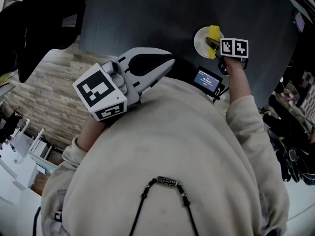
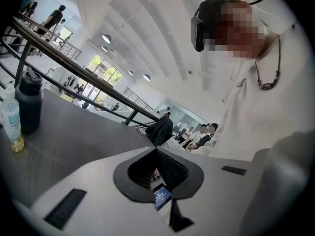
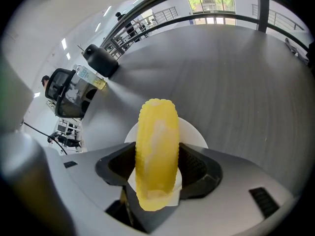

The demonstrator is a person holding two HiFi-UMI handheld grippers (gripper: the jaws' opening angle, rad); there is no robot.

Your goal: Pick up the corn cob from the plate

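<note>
A yellow corn cob (image 3: 156, 146) lies lengthwise between the black pads of my right gripper (image 3: 157, 155), which press on both its sides. Under it sits a small white plate (image 3: 195, 134) on the dark table. The head view shows the same corn cob (image 1: 213, 32) on the plate (image 1: 200, 43) at the far side, with the right gripper (image 1: 212, 46) steeply tilted down onto it. My left gripper (image 1: 168, 65) hangs near the person's chest, tips together and nothing in it. In the left gripper view the left gripper (image 2: 156, 150) points nearly level over the table.
A dark flask (image 3: 101, 60) and a clear bottle (image 3: 91, 78) stand at the table's far left; the left gripper view shows the flask (image 2: 29, 102) and bottle (image 2: 11, 119) too. A small screen device (image 1: 207, 79) hangs by the right arm. A black chair (image 1: 44, 18) stands left.
</note>
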